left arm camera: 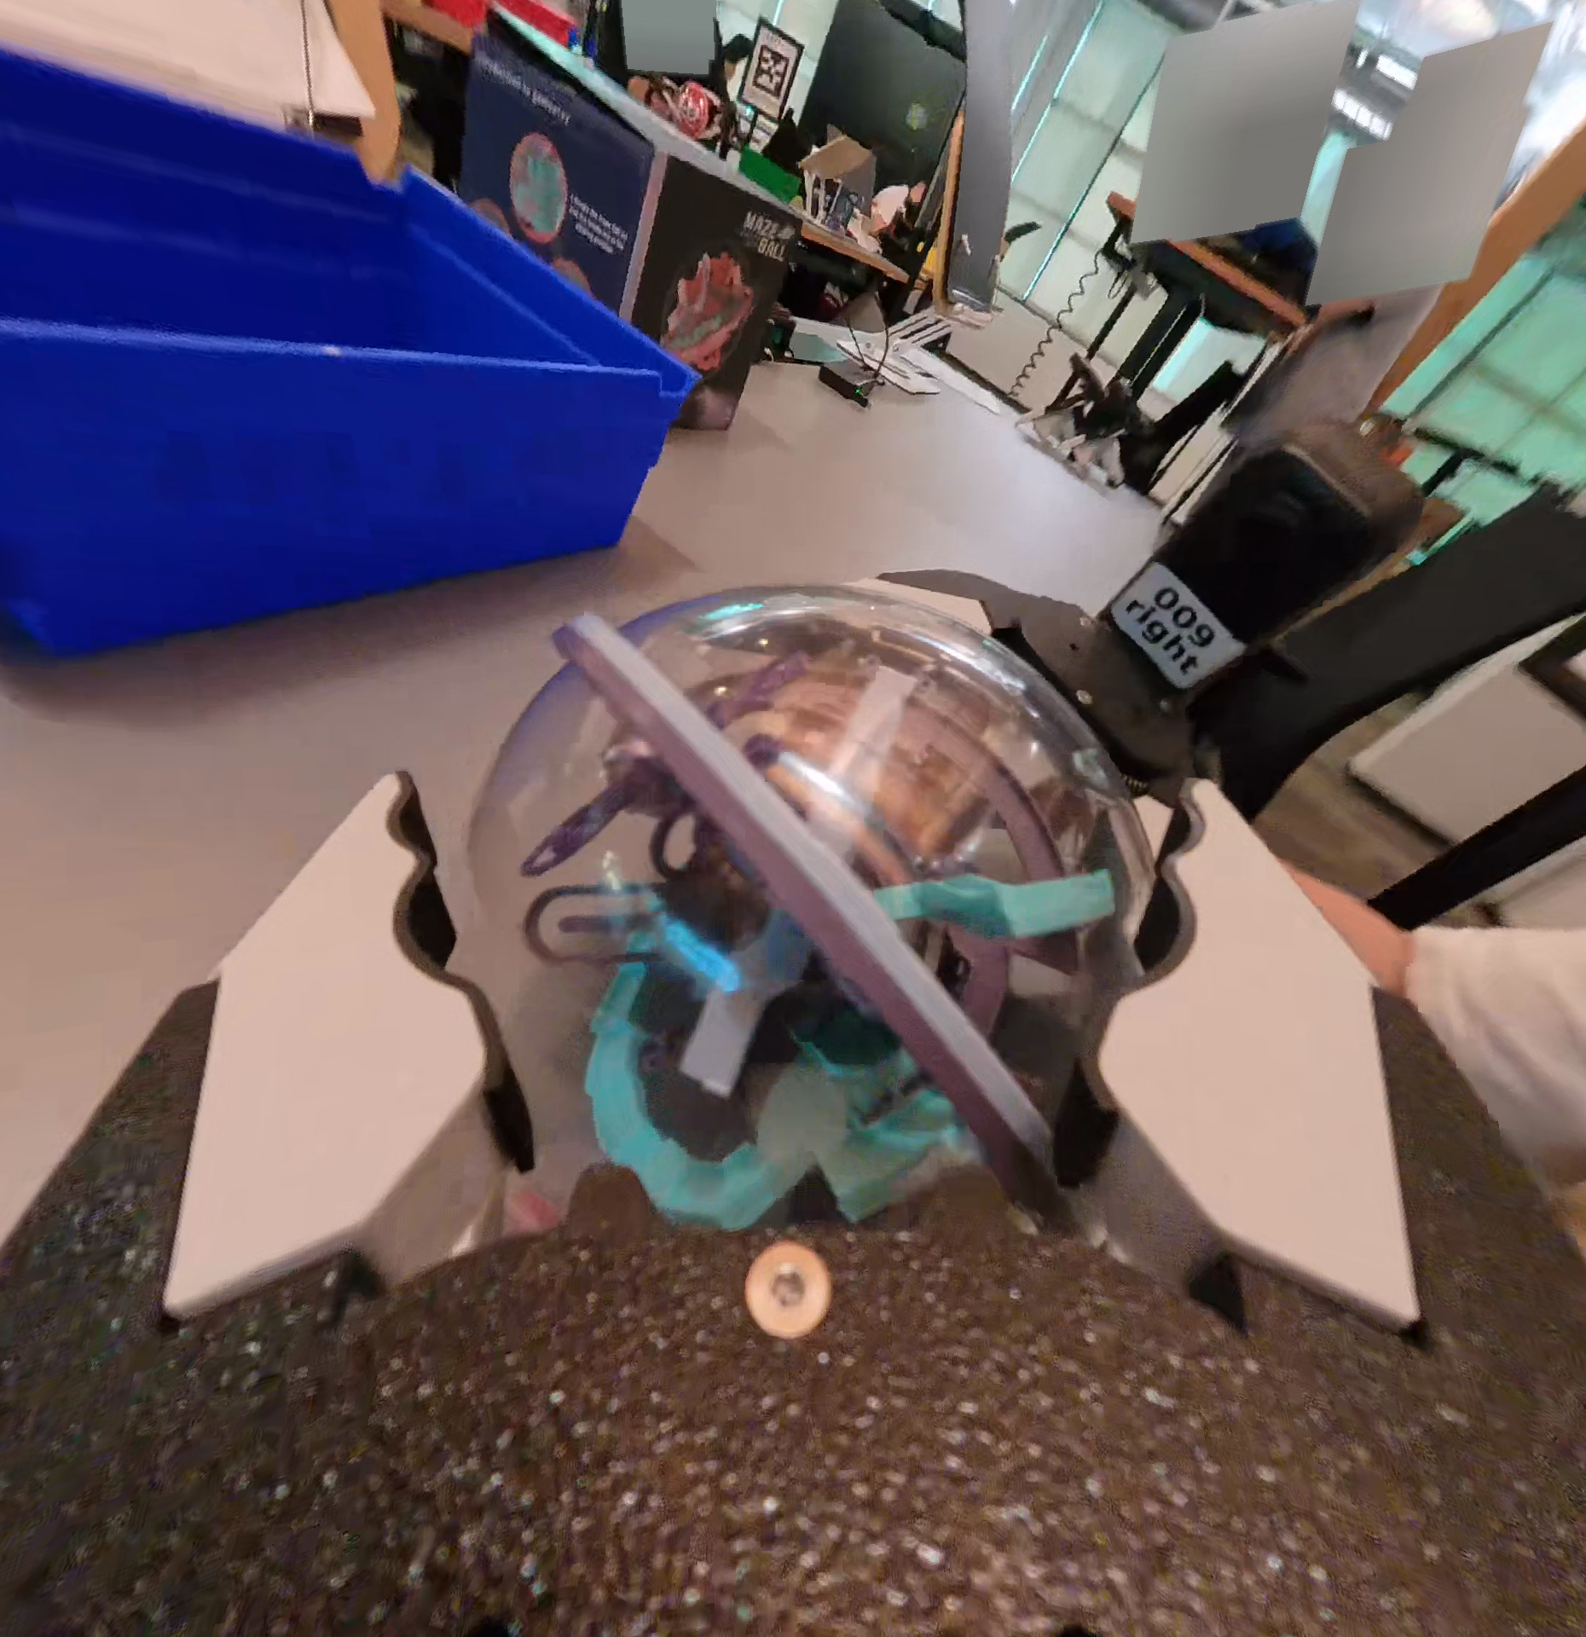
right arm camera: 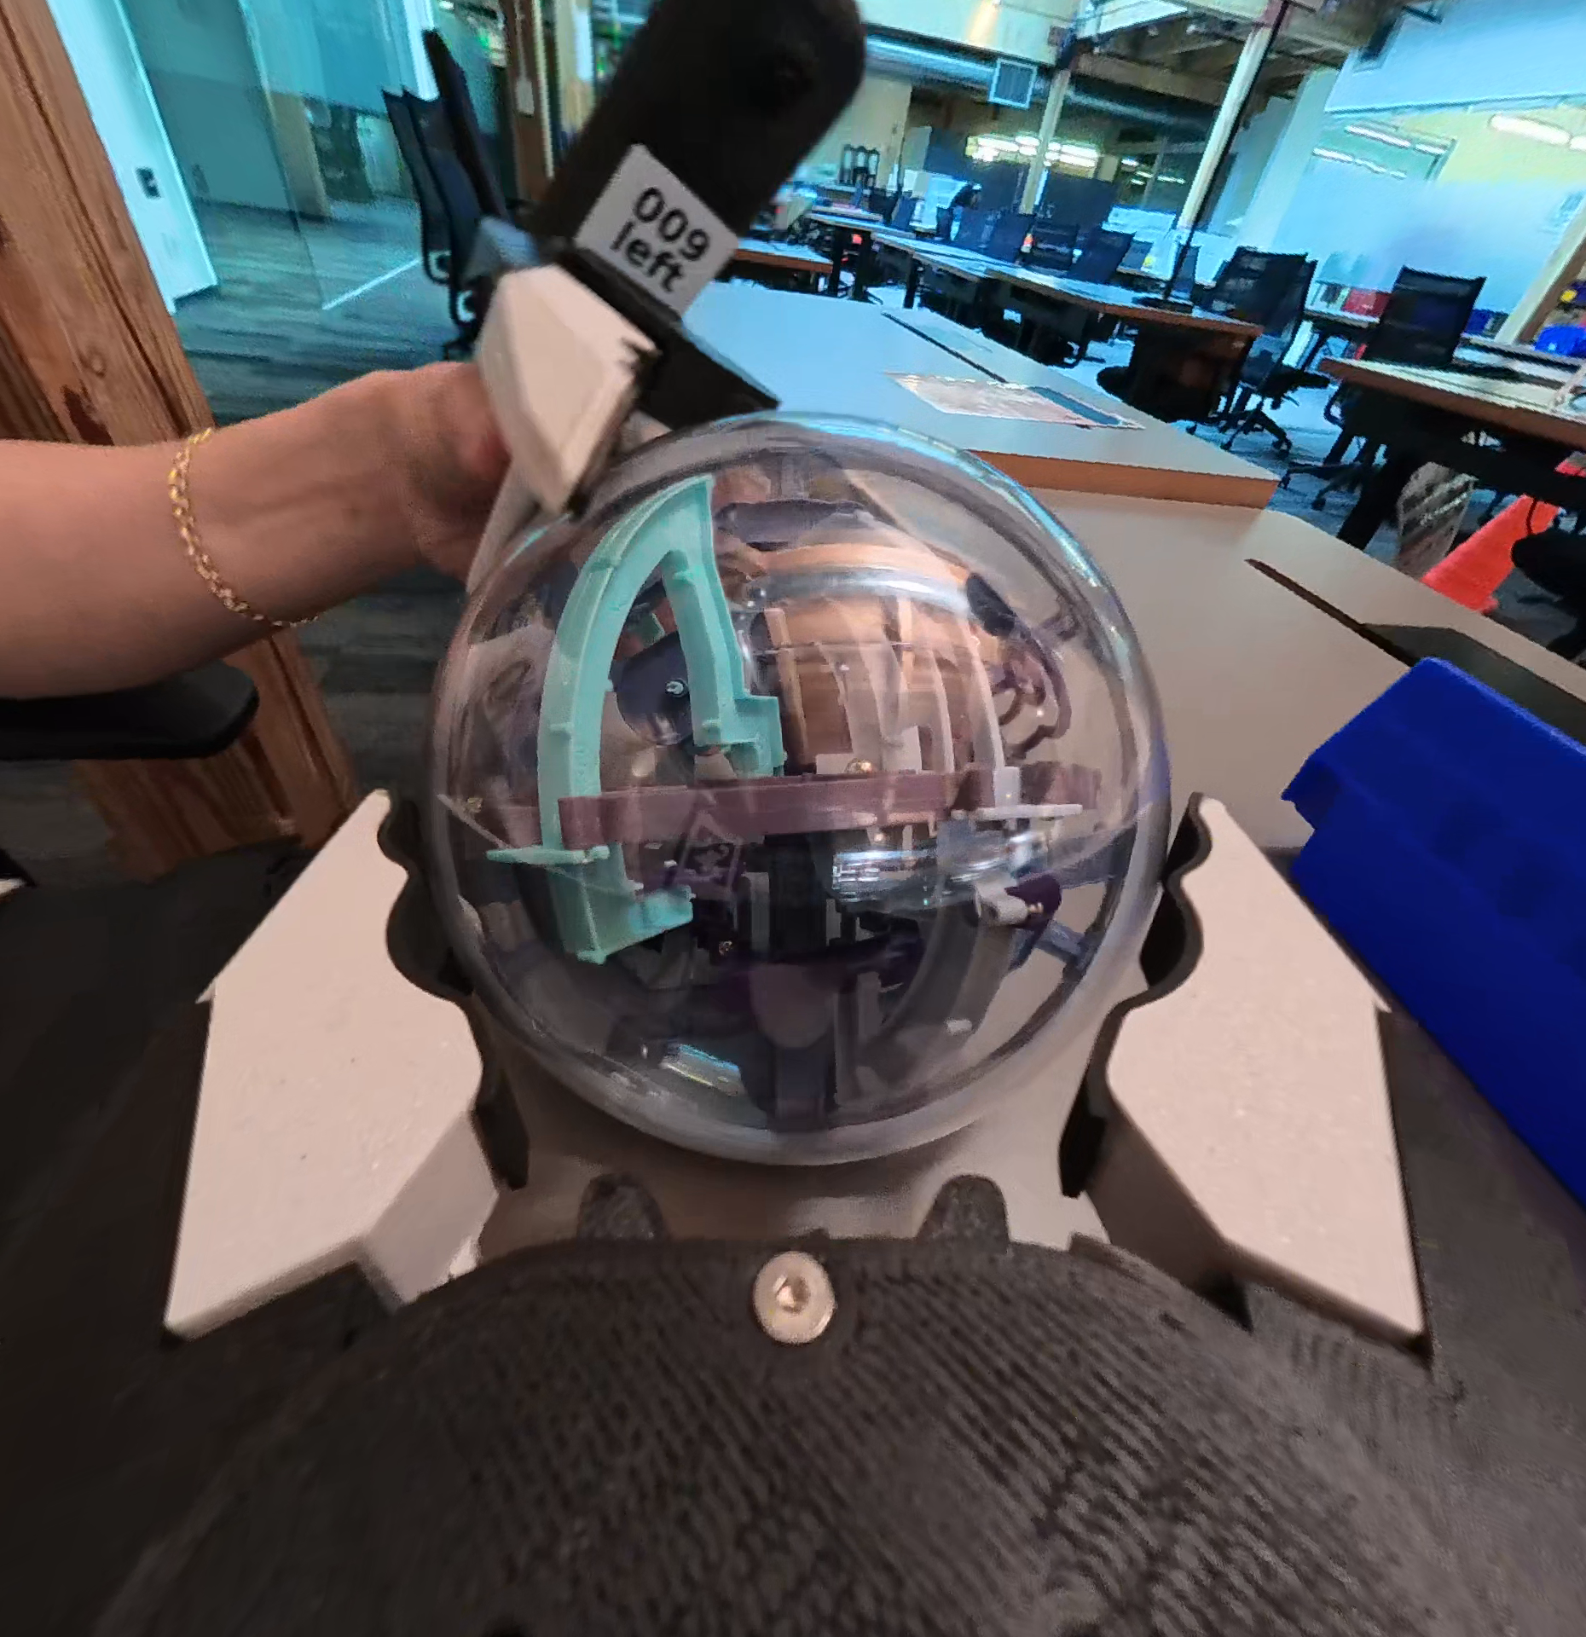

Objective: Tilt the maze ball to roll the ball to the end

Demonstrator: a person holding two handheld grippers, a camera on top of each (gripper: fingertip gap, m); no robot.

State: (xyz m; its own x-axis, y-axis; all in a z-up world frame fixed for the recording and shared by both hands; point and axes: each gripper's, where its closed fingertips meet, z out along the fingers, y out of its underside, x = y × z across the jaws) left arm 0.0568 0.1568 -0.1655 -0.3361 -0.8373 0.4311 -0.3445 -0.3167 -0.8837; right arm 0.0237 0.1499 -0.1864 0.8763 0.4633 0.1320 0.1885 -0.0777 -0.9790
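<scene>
The maze ball is a big clear globe with teal, purple and brown tracks inside, and it is held up over the grey counter near its edge, squeezed from two sides at once. The left gripper has its jaws spread wide and its fingers hug the globe's sides; the right gripper does the same from the other side. So both sets of jaws are gripping the maze ball. The shell is smooth and round, so I think it could slip or spin in the grip if one hand turns faster than the other. It might then drop onto the counter or off the edge to the floor. A tiny shiny ball seems to sit on the purple ring track, though it is very small. A tilt that is too quick could knock it off its path. A blue bin stands close by on the counter, and the ball's dark box is behind it. A wide swing toward the bin could bump it.
</scene>
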